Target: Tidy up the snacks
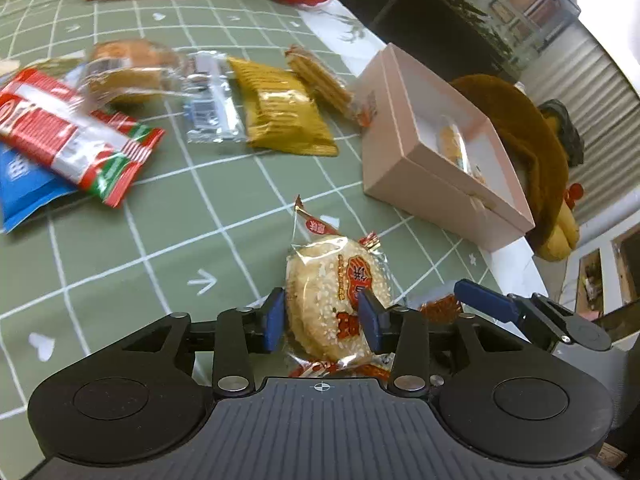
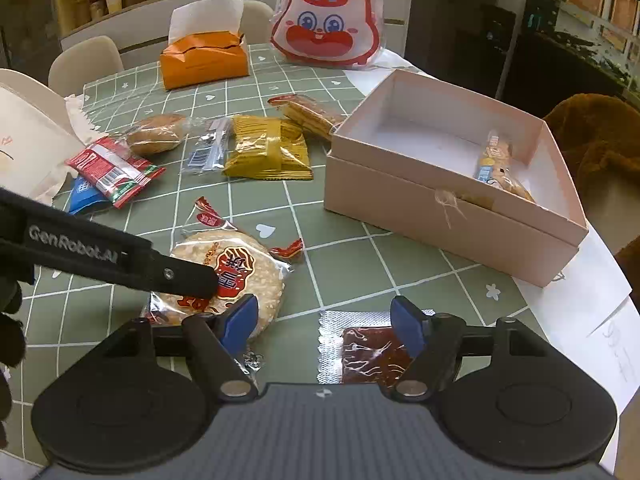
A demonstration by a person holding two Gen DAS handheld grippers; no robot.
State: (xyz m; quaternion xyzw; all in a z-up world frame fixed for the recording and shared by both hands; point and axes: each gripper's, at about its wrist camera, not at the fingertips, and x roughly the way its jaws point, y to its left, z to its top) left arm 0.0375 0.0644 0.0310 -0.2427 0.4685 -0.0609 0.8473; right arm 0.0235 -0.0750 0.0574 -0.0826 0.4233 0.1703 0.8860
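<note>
My left gripper (image 1: 322,318) is shut on a wrapped round rice cracker (image 1: 336,280), low over the green checked tablecloth (image 1: 160,232); the cracker also shows in the right wrist view (image 2: 240,276), with the left gripper's finger lying over it. My right gripper (image 2: 324,322) is open and empty, above a red snack in a clear-and-silver wrapper (image 2: 368,352). A pink open box (image 2: 452,168) stands at the right and holds one wrapped snack (image 2: 496,164). It also shows in the left wrist view (image 1: 436,152).
Loose snacks lie at the back left: a yellow packet (image 2: 266,152), a wafer pack (image 2: 312,114), a bun (image 2: 156,134), a silver wrapper (image 2: 208,148), a red pack (image 2: 114,170). An orange tissue box (image 2: 204,62) and a rabbit-face bag (image 2: 328,32) stand behind. The table edge is right of the box.
</note>
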